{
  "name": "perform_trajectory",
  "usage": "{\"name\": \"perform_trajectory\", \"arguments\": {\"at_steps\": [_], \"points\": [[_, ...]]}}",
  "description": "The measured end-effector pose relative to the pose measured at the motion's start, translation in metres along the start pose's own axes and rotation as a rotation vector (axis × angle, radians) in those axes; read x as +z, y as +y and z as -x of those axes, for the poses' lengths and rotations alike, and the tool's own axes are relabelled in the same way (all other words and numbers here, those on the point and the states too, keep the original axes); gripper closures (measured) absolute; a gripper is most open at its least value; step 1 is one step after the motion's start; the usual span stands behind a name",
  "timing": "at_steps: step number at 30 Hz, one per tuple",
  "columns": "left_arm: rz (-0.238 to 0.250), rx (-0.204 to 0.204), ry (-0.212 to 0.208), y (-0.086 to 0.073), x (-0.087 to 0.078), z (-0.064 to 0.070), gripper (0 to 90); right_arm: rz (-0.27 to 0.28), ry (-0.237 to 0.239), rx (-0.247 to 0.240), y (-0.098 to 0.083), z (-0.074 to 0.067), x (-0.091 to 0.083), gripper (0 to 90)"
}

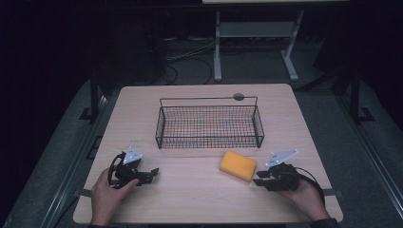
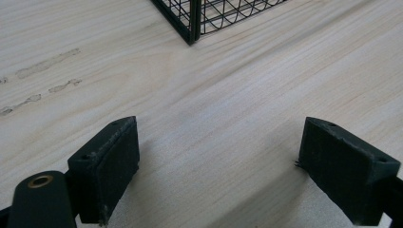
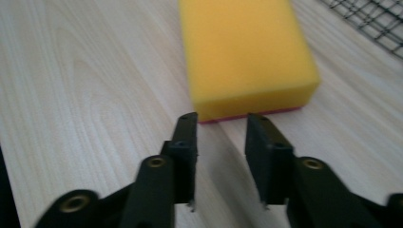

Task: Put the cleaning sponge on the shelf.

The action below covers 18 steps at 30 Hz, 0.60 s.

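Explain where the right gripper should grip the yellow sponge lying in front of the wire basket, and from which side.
Grip the sponge across its two long side faces, near the end facing the right gripper. It lies flat, long axis pointing at the jaws, so coming in low along the table from that end probably suits. The jaws look narrower than the sponge and likely need opening wider.

The high view looks down from above the bench (image 1: 199,190); both gripper views skim it closely, each catching the basket (image 1: 209,126).
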<state>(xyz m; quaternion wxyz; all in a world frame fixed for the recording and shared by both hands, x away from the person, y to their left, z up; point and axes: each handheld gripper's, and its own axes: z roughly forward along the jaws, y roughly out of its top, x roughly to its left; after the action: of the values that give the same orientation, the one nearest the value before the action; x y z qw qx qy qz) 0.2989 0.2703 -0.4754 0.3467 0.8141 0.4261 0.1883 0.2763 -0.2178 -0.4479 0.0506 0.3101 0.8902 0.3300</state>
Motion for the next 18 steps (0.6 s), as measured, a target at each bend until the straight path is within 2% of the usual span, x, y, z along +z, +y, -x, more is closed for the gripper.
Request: {"name": "perform_trajectory", "arguments": {"at_steps": [1,2,4,5,12,18], "points": [[0.000,0.000,0.000,0.000,0.000,0.000,12.6,0.000,0.000,0.000,0.000,0.000,0.000,58.7],[0.001,-0.001,0.000,0.000,0.000,0.000,12.6,-0.010,-0.005,0.012,0.002,0.001,-0.003,51.1],[0.003,-0.003,0.000,0.000,0.000,0.000,12.5,-0.016,-0.011,0.015,0.003,0.002,-0.004,48.9],[0.003,-0.003,0.000,0.000,0.000,0.000,12.5,-0.025,-0.013,0.013,0.005,0.004,-0.005,43.9],[0.003,-0.003,0.000,0.000,0.000,0.000,12.6,-0.074,-0.033,0.007,0.016,0.009,-0.004,28.0],[0.003,-0.003,0.000,0.000,0.000,0.000,12.6,-0.105,-0.052,-0.004,0.022,0.011,-0.003,17.9]]}}
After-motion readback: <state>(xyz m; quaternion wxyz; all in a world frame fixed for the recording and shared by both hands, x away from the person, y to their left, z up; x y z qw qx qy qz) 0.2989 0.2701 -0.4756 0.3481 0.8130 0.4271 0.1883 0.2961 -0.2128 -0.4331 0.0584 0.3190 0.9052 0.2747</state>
